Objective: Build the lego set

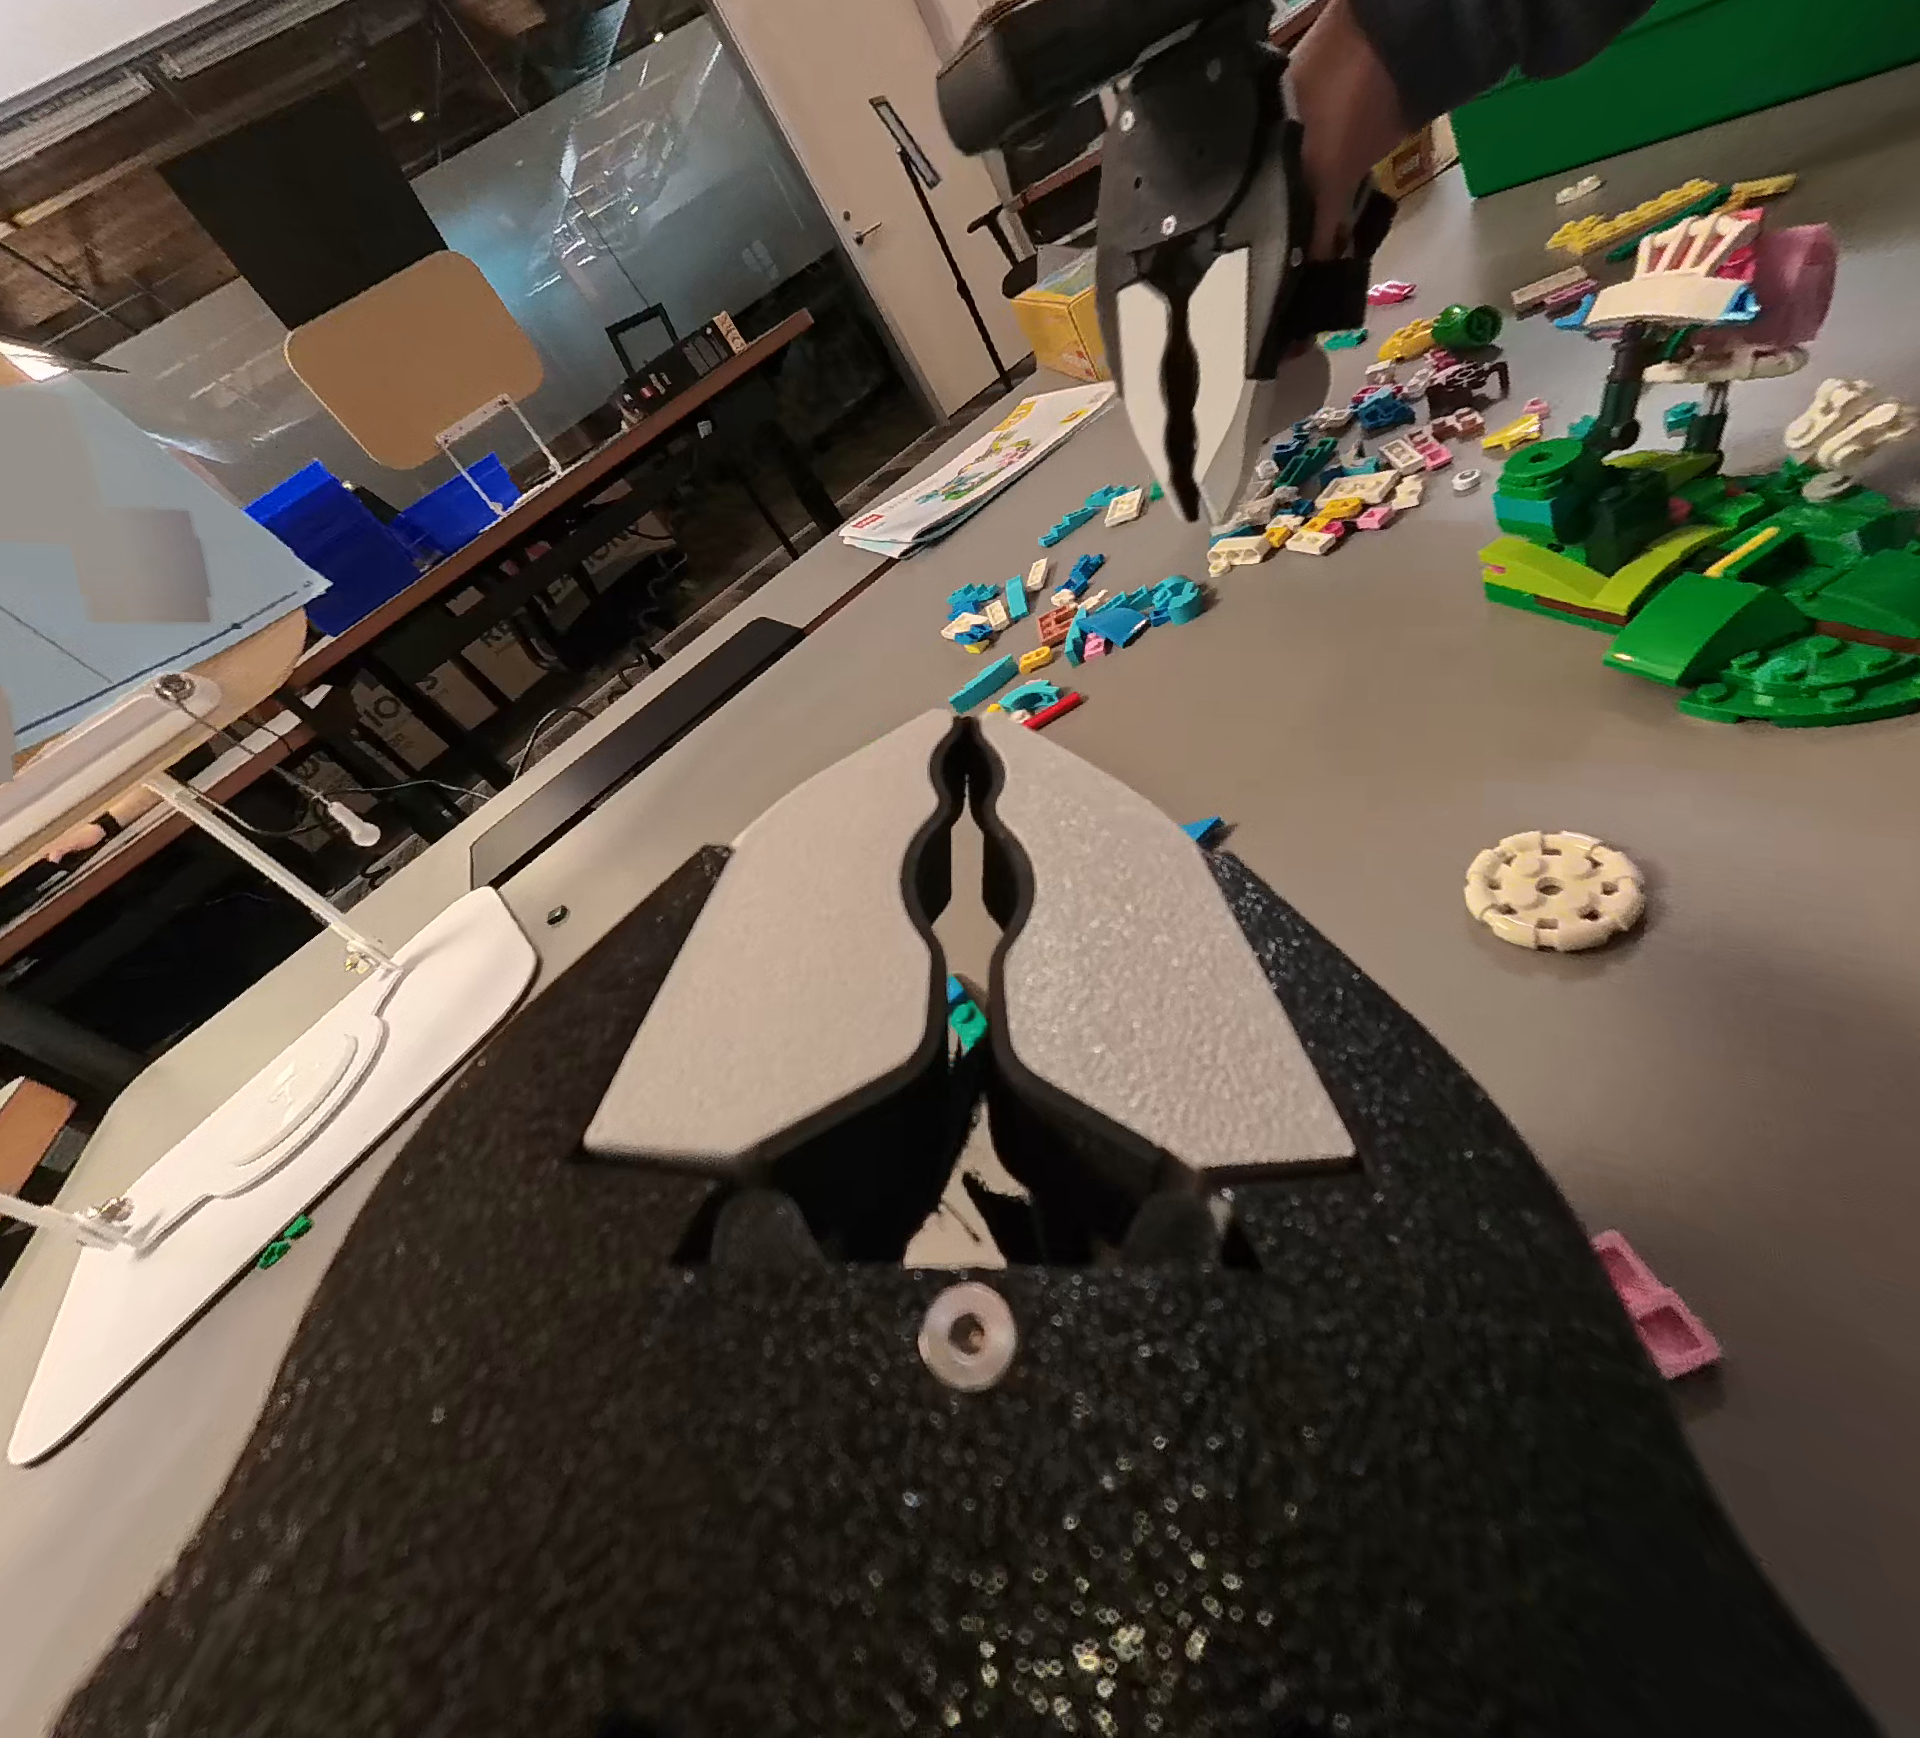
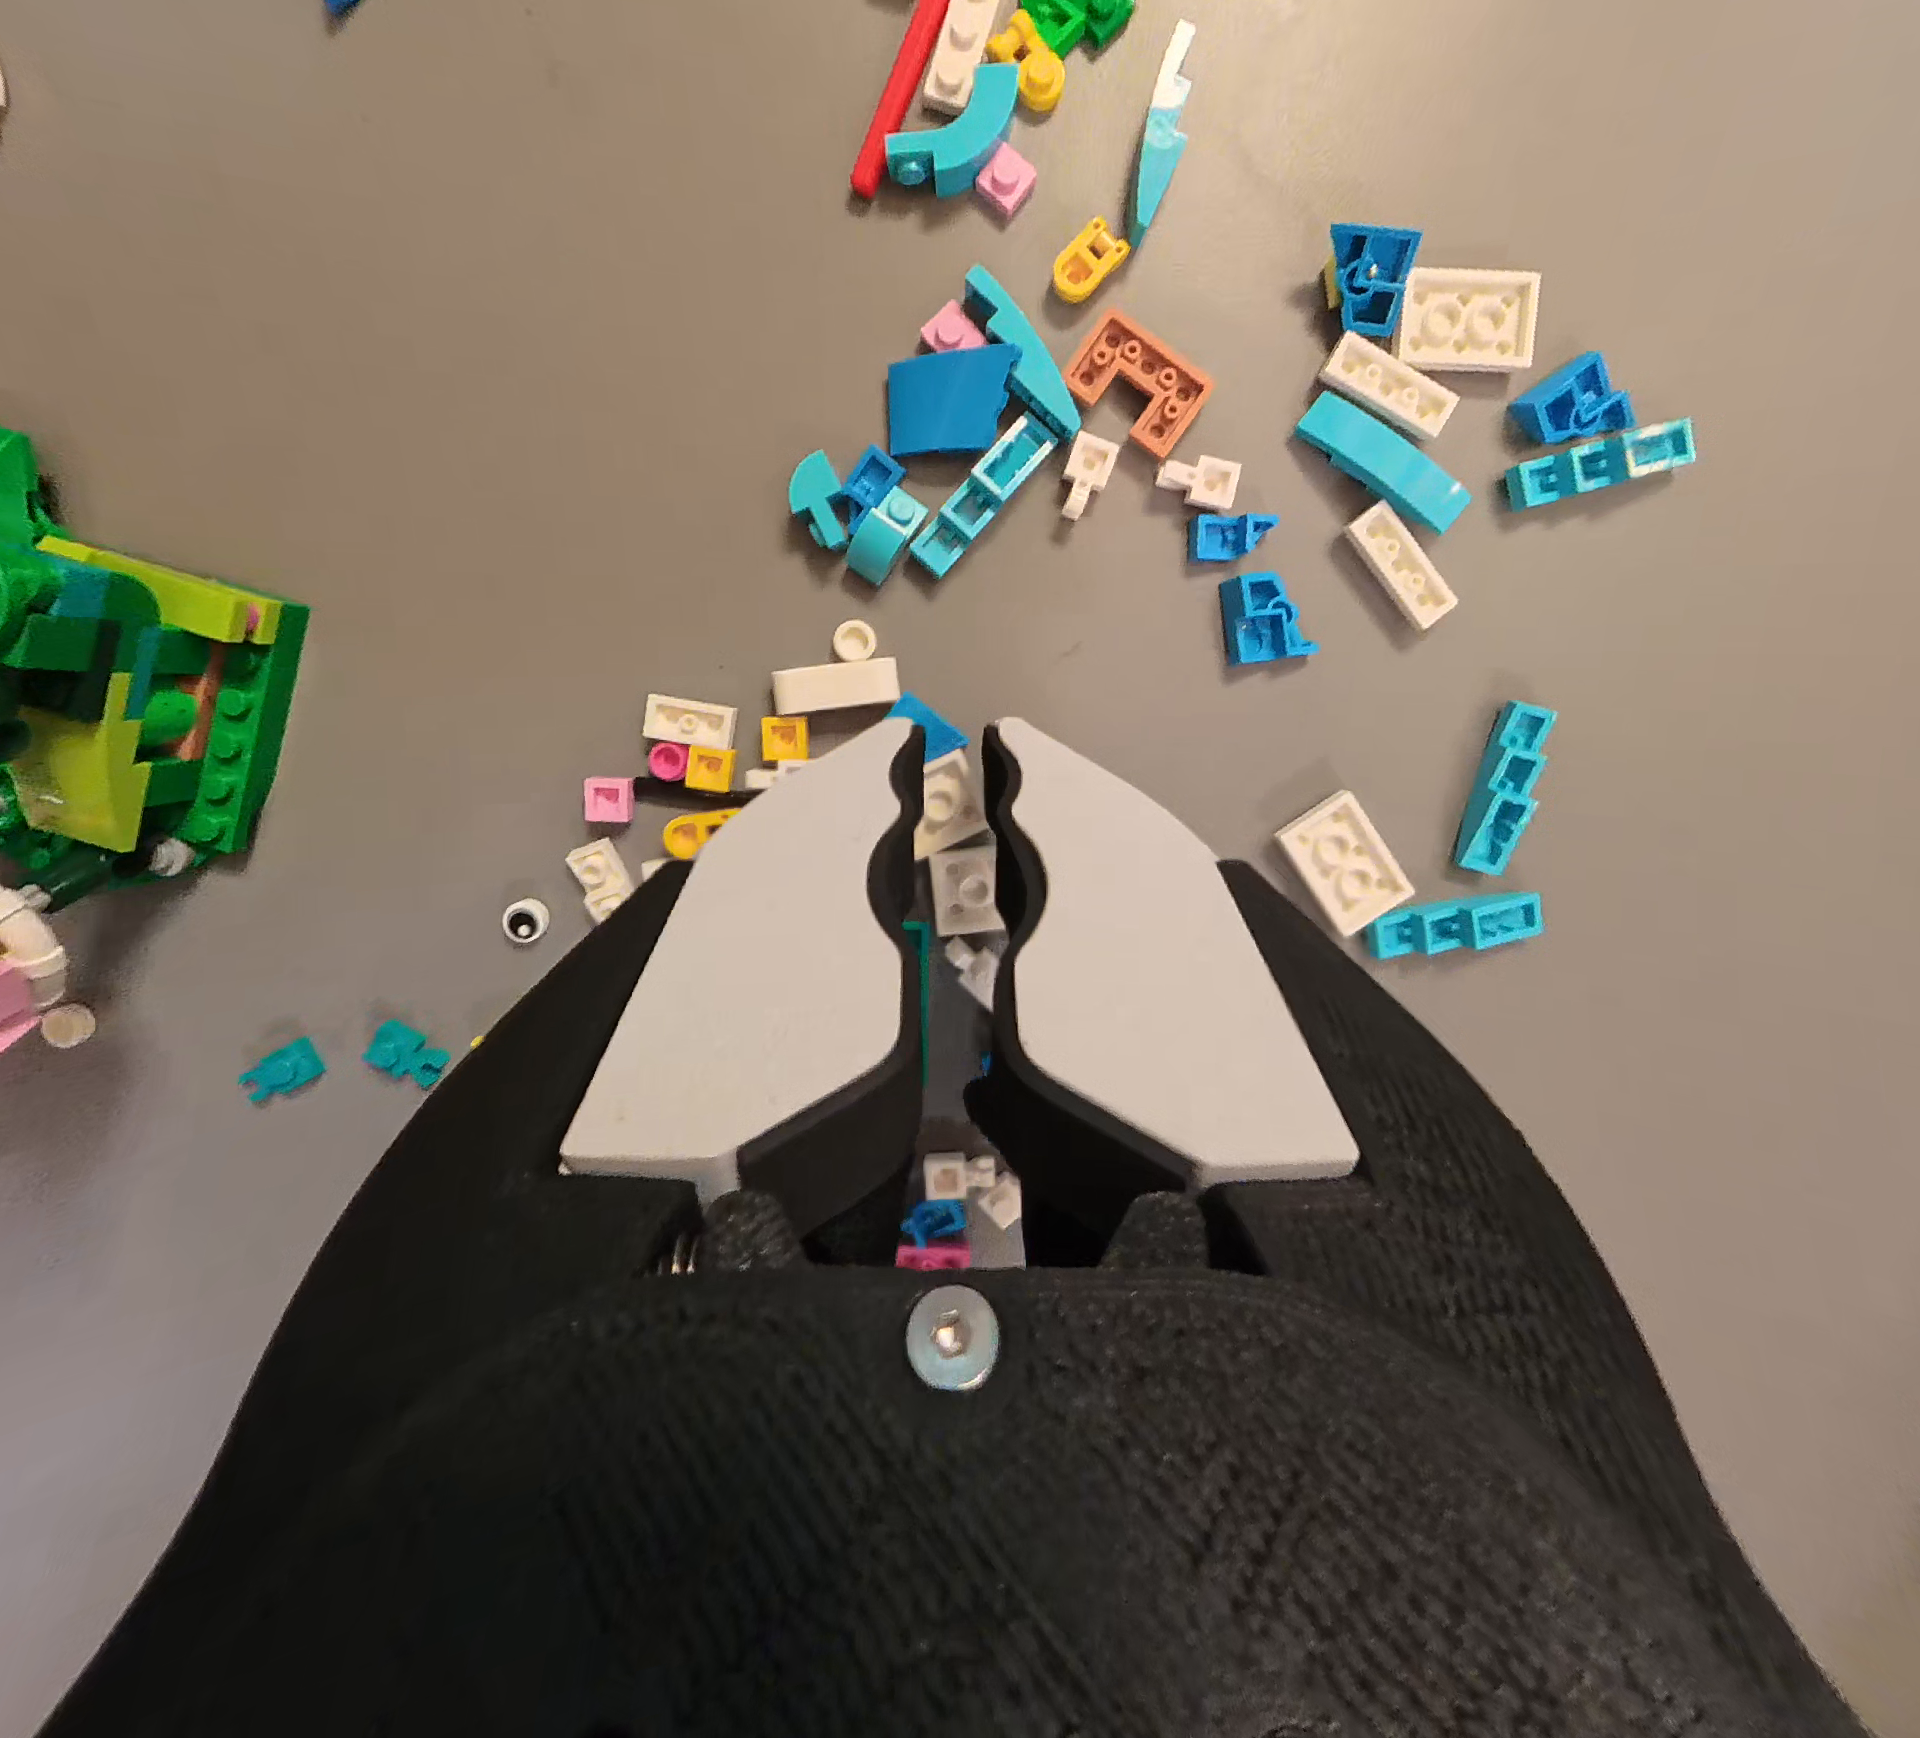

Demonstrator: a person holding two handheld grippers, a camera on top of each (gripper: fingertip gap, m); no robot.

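Note:
Loose lego bricks [image 2: 1039, 400] in teal, blue, white, yellow and pink lie scattered on the grey table [image 2: 520, 286]. The part-built green model [image 1: 1714, 566] with a white and pink flower top stands at the right; its edge shows in the right wrist view [image 2: 156, 701]. My right gripper [image 2: 951, 738] points down over the near pile, its jaws a narrow gap apart, with nothing held; white bricks [image 2: 961, 883] show on the table through the gap. It also shows in the left wrist view [image 1: 1184, 483]. My left gripper [image 1: 966, 738] is shut and empty, low over the table.
A round white plate [image 1: 1555, 888] and a pink piece [image 1: 1657, 1314] lie right of my left gripper. An instruction booklet [image 1: 987, 462] lies near the far table edge. A green box [image 1: 1714, 26] stands at the back right. A white stand base [image 1: 260, 1117] sits left. My hands' fingertips stand some 25 cm from each other.

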